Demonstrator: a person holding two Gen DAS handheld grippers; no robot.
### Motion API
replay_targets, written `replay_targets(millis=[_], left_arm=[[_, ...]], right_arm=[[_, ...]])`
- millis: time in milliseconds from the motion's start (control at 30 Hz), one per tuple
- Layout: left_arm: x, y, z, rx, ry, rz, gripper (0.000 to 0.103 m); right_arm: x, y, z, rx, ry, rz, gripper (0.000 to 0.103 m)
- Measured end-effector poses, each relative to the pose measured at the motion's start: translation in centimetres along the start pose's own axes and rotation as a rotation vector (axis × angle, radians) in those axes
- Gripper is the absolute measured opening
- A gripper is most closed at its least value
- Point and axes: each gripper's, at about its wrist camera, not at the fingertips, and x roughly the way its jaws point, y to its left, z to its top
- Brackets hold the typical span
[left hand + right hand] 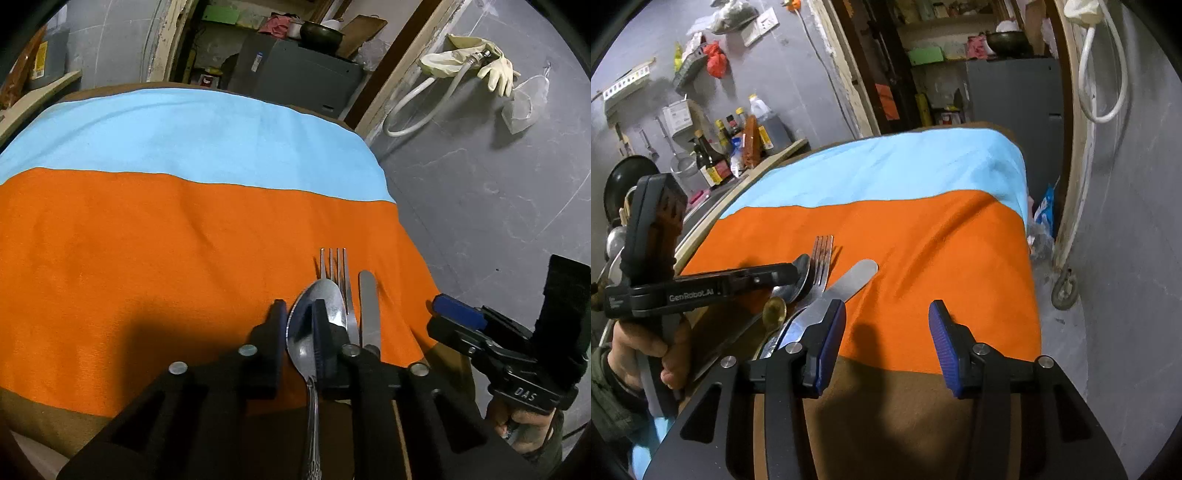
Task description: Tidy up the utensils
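Near the front right corner of the orange cloth (155, 236) lies the cluster I am sorting: a spoon (317, 317), a fork (338, 273) just behind and partly under its bowl, and a table knife (369, 306) alongside on the right, all three lying close and overlapping. From the right wrist view a small brass-coloured spoon (774, 310) also sits at the near end of the pile.

My left gripper (299, 332) has its jaws nearly shut across the spoon, at the narrowing of the bowl toward the neck, with the handle running back under my frame. The pads appear to be pinching it, so I judge the spoon is the piece in hand. To do this well I should lift straight up and slowly, because the bowl overlaps the fork and could drag it or tip the knife. A grip so near the bowl leaves the long handle free to swing, so I would keep the wrist steady and the spoon level.

My right gripper (886, 343) stands half open over bare cloth, holding nothing, its left finger (827, 332) just beside the knife handle. I would keep it clear until the spoon is out, then take the knife.

Beyond the orange lies a pale blue band (184, 129) of cloth, free for laying pieces apart.
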Motion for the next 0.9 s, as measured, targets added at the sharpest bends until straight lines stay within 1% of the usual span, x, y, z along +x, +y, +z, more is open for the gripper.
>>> replay_targets(millis=[133, 167, 300, 400, 467, 700, 900], left_arm=[[-0.5, 0.3, -0.3, 0.001, -0.007, 0.002, 0.002], [-0.7, 0.4, -0.5, -0.007, -0.009, 0.0, 0.002], [-1.3, -0.1, -1.2, -0.032, -0.03, 0.04, 0.001], [-2.1, -0.6, -1.7, -0.035, -0.056, 0.069, 0.001], [-2.7, -0.9, -2.2, -0.029, -0.068, 0.08, 0.001], [-4.0, -1.7, -3.9, -0.011, -0.09, 0.101, 0.001], [-4.9, -1.8, -4.9, -0.012, -0.106, 0.077, 0.0]], right_arm=[[0.5, -0.4, 0.1, 0.023, 0.026, 0.001, 0.045], [0.6, -0.3, 0.1, 0.026, 0.031, 0.001, 0.045], [0.9, -0.1, 0.4, 0.04, 0.041, 0.008, 0.045], [1.4, 0.6, 0.8, 0.051, 0.052, 0.033, 0.045], [2.1, 1.2, 1.0, 0.046, 0.072, 0.035, 0.045], [4.7, 3.4, 2.4, -0.002, 0.128, -0.041, 0.045], [6.0, 4.9, 3.1, -0.078, 0.147, -0.133, 0.047]])
